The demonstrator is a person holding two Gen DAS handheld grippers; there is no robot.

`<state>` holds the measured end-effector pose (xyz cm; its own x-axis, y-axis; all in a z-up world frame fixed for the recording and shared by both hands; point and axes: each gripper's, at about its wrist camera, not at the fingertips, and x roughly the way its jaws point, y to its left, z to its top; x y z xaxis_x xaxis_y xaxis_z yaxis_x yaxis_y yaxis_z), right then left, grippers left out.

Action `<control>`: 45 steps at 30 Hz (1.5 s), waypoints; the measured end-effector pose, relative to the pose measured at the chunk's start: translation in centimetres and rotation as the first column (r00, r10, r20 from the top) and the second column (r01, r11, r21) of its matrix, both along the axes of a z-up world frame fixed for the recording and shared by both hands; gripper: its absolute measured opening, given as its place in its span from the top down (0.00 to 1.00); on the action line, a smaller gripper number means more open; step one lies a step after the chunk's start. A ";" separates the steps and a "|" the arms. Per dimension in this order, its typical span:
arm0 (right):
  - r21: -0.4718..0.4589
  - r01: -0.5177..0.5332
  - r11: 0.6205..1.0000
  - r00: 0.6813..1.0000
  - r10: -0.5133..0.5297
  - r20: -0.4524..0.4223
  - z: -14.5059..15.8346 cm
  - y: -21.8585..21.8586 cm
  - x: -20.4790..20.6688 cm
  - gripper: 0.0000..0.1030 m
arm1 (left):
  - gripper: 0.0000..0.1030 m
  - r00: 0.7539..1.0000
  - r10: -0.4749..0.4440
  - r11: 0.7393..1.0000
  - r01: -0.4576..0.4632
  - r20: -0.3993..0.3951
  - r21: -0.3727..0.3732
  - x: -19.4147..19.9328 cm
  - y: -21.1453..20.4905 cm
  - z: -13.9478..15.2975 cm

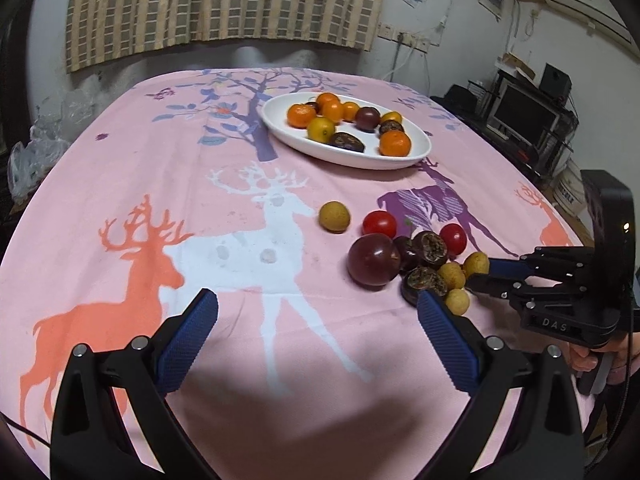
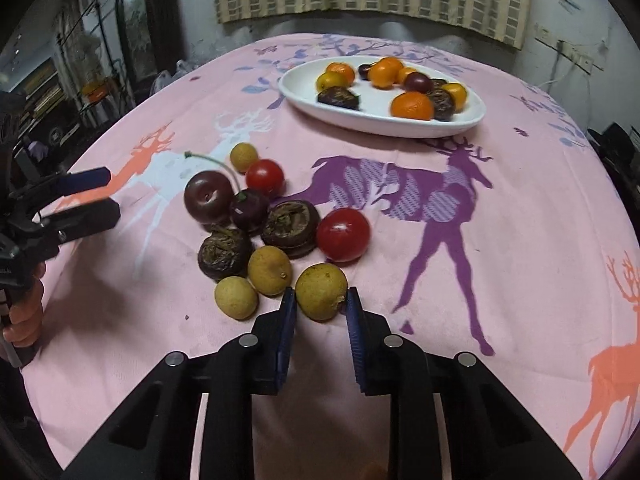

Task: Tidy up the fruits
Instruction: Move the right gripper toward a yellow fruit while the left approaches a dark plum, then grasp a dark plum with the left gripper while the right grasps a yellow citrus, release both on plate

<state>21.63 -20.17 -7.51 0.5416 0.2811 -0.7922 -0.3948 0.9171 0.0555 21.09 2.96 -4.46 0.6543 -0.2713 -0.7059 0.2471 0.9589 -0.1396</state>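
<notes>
A cluster of loose fruit lies on the pink deer tablecloth: a dark plum [image 2: 208,197], a cherry [image 2: 249,210], two wrinkled dark fruits [image 2: 291,228], two red tomatoes [image 2: 343,234] and several yellow longans. My right gripper [image 2: 321,300] has its blue pads on both sides of one longan [image 2: 321,291], which rests on the cloth; it also shows in the left wrist view [image 1: 476,270]. My left gripper [image 1: 316,312] is open and empty, left of the cluster. A white oval plate [image 1: 280,122] at the back holds oranges and dark fruits.
The plate [image 2: 304,92] sits on the far half of the table. A plastic bag [image 1: 28,160] lies off the table's left edge. Shelves with a monitor [image 1: 524,116] stand to the right. A curtain hangs behind.
</notes>
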 end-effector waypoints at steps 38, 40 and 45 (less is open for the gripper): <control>0.243 0.105 0.964 0.971 -0.152 0.184 5.6 -2.3 14.8 0.75 | 0.62 0.985 -0.171 0.984 0.172 -0.018 0.052 17.9 -6.5 4.5; 0.234 0.109 0.966 0.969 -0.156 0.192 4.9 -1.8 17.4 0.75 | 0.62 0.987 -0.157 0.985 0.159 -0.038 0.064 20.8 -7.5 3.7; 0.205 0.139 0.969 0.966 -0.178 0.187 3.8 -1.7 19.0 0.41 | 0.18 0.997 0.008 0.987 0.005 -0.080 0.159 25.0 -8.3 2.6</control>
<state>40.59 -21.83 -3.69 0.7343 0.3125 -0.6026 -0.2664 0.9492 0.1676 46.11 -5.35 -1.84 0.5945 -0.1503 -0.7899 0.2399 0.9708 -0.0042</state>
